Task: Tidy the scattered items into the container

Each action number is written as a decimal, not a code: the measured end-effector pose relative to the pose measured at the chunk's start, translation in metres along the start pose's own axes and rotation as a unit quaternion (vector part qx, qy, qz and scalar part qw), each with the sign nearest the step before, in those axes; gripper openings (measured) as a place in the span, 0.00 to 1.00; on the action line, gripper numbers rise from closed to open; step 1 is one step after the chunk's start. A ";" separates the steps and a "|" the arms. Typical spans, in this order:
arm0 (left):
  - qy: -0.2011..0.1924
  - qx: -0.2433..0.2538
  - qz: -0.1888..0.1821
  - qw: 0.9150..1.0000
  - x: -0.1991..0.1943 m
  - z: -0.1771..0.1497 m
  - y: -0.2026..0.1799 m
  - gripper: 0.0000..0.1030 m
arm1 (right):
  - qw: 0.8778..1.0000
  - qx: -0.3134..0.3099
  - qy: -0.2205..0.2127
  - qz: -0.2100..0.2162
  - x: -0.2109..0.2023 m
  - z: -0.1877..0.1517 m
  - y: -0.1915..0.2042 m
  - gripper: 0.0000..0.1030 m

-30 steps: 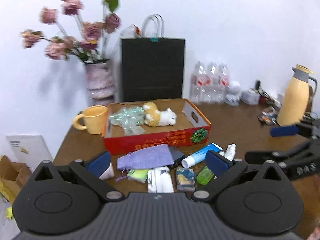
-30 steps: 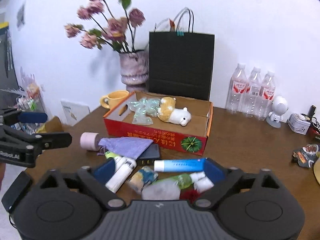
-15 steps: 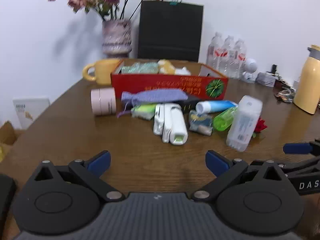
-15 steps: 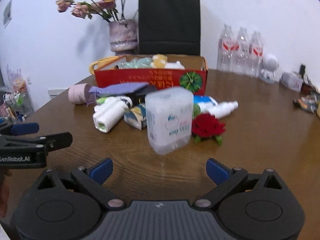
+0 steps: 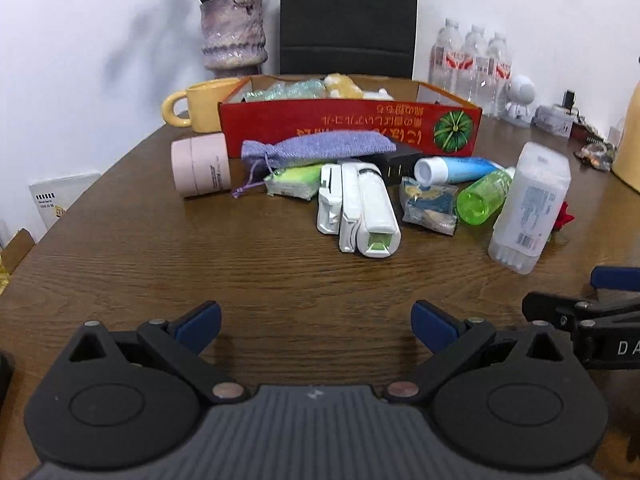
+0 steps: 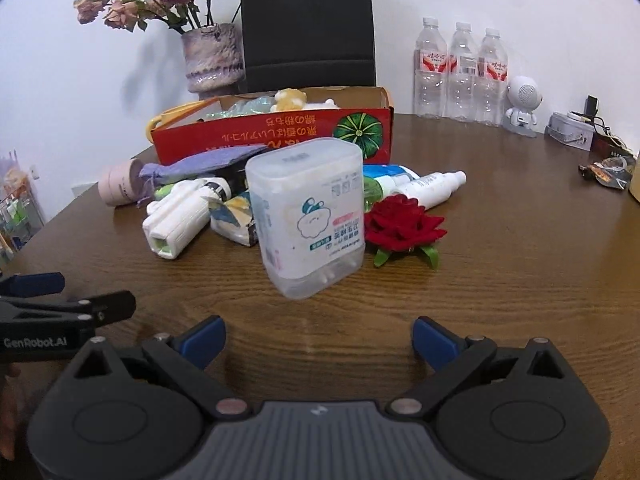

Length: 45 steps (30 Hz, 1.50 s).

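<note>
Right wrist view: the red box (image 6: 272,136) is the landmark, already holding a plush toy (image 6: 290,100). In front of it on the table (image 6: 500,264) lies the clutter, nothing yet lifted. Nearest stands the swab tub (image 6: 310,216), upright, touching a red rose (image 6: 402,224) at its right. Right gripper (image 6: 316,340) and left gripper (image 5: 316,322) both gape, empty. Likely next: close on the tub; the rose may drag.

Box (image 6: 272,136) sitting mid-frame with a plush toy (image 6: 289,100) in it, bag (image 6: 308,28) behind, bottles (image 6: 460,72) upper right, cotton swab tub (image 6: 308,220) front and centre, rose (image 6: 402,224) just right of it, lint roller (image 6: 176,220) off left
</note>
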<state>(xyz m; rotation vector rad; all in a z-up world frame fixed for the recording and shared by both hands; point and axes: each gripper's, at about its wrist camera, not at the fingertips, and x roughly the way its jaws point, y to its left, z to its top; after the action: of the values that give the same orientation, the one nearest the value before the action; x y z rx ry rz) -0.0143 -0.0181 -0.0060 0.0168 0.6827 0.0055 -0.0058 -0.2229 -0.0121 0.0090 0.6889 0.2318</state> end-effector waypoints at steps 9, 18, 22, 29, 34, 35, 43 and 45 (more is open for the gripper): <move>0.009 -0.001 -0.004 1.000 0.008 0.003 -0.001 1.00 | 1.000 -0.024 0.010 -0.014 0.008 0.004 0.009 1.00; 0.010 -0.001 -0.005 1.000 0.012 0.006 -0.003 1.00 | 1.000 -0.021 0.010 -0.016 0.011 0.006 0.008 1.00; 0.010 0.000 -0.006 1.000 0.013 0.007 -0.003 1.00 | 1.000 -0.021 0.010 -0.015 0.012 0.008 0.008 1.00; 0.010 0.001 -0.007 1.000 0.014 0.008 -0.004 1.00 | 1.000 -0.024 0.010 -0.013 0.013 0.008 0.008 1.00; 0.010 0.001 -0.006 1.000 0.014 0.008 -0.004 1.00 | 1.000 -0.024 0.010 -0.013 0.013 0.008 0.008 1.00; 0.010 0.001 -0.006 1.000 0.015 0.008 -0.004 1.00 | 1.000 -0.024 0.010 -0.013 0.013 0.008 0.008 1.00; 0.009 0.001 -0.006 1.000 0.015 0.008 -0.004 1.00 | 1.000 -0.024 0.010 -0.013 0.013 0.008 0.008 1.00; 0.009 0.001 -0.006 1.000 0.015 0.008 -0.004 1.00 | 1.000 -0.024 0.010 -0.013 0.013 0.008 0.008 1.00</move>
<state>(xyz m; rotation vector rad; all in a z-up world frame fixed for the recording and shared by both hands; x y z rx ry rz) 0.0021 -0.0223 -0.0094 0.0136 0.7015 -0.0071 0.0077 -0.2115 -0.0131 -0.0485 0.7025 0.2235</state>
